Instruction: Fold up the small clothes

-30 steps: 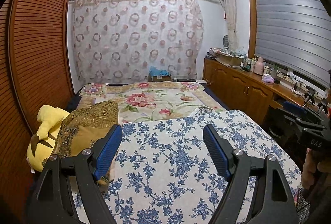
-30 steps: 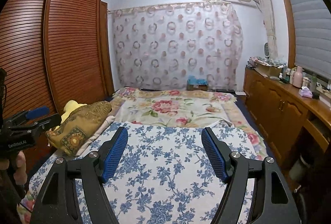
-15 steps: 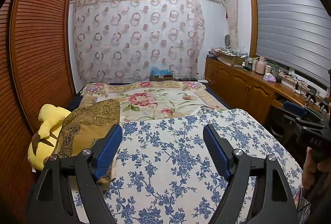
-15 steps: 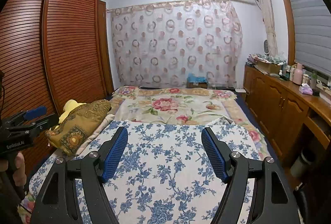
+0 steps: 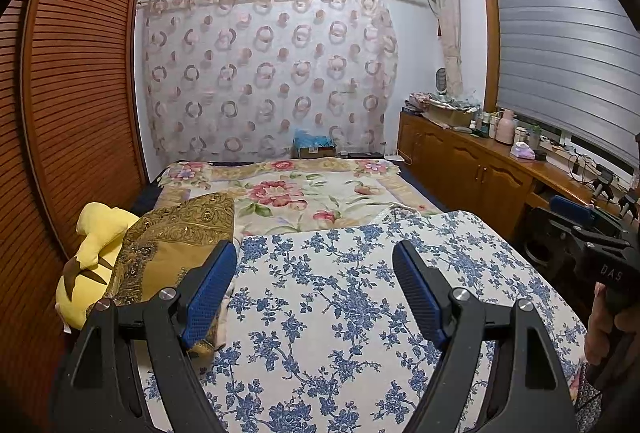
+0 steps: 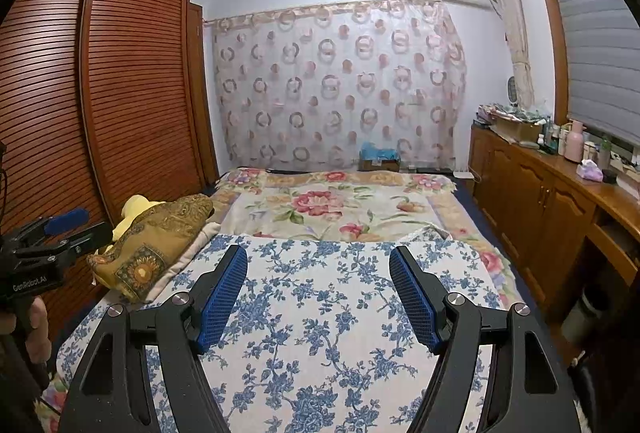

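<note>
My left hand-held gripper (image 5: pixel 314 291) and right hand-held gripper (image 6: pixel 318 293) hang side by side over the near cloth (image 5: pixel 340 305) on the bed (image 5: pixel 304 193). A quilt (image 5: pixel 320 189) lies behind the cloth. A pillow (image 5: pixel 168 253) sits at the bed's left edge, a plush toy (image 5: pixel 94 257) left of it. The wardrobe (image 5: pixel 72 93) stands along the left, the bench (image 5: pixel 480 161) along the right, the curtain (image 5: pixel 268 73) behind the bed.

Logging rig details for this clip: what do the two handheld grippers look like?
Both match: the left gripper and right gripper have black angular frames with triangular cut-outs and silver bolts, and two fingers faced with blue textured pads. Seen from the other camera, the left one's side reads "GenRobot.AI" in white, the right one's "DAS". A hand grips each black handle. No cables or sleeves show.
</note>
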A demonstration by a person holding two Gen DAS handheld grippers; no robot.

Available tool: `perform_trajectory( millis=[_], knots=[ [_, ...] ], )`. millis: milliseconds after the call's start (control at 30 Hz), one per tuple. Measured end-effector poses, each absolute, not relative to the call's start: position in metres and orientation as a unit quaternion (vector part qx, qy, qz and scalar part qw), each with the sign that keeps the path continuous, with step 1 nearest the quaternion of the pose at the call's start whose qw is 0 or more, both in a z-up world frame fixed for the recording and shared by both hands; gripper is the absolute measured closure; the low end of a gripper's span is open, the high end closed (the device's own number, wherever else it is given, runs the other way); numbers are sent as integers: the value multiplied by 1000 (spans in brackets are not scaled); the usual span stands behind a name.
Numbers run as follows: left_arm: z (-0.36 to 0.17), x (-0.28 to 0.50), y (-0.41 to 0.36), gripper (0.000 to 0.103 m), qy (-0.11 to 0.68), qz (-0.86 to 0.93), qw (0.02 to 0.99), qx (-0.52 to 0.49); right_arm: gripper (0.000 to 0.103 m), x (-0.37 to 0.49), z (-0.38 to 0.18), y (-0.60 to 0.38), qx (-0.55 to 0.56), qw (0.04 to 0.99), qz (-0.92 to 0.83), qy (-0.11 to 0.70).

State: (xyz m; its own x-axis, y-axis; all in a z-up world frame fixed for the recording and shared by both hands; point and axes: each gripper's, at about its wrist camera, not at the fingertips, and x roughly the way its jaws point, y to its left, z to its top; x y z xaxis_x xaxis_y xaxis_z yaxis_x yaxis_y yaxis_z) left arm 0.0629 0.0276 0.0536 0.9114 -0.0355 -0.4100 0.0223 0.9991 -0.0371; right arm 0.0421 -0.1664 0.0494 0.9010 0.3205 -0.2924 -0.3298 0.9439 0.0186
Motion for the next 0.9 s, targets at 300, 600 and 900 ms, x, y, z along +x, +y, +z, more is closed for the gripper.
perform_trajectory(
  millis=[300,600,900],
  knots=[
    [53,62,33,22,209,-14,978,-16,28,40,51,-168,-15,975,167,146],
    [53,62,32,22,208,-13,978,-15,28,39,51,-169,-15,975,168,146],
    [52,62,32,22,208,-14,978,-15,28,38,54,-167,-14,975,167,148]
  ],
)
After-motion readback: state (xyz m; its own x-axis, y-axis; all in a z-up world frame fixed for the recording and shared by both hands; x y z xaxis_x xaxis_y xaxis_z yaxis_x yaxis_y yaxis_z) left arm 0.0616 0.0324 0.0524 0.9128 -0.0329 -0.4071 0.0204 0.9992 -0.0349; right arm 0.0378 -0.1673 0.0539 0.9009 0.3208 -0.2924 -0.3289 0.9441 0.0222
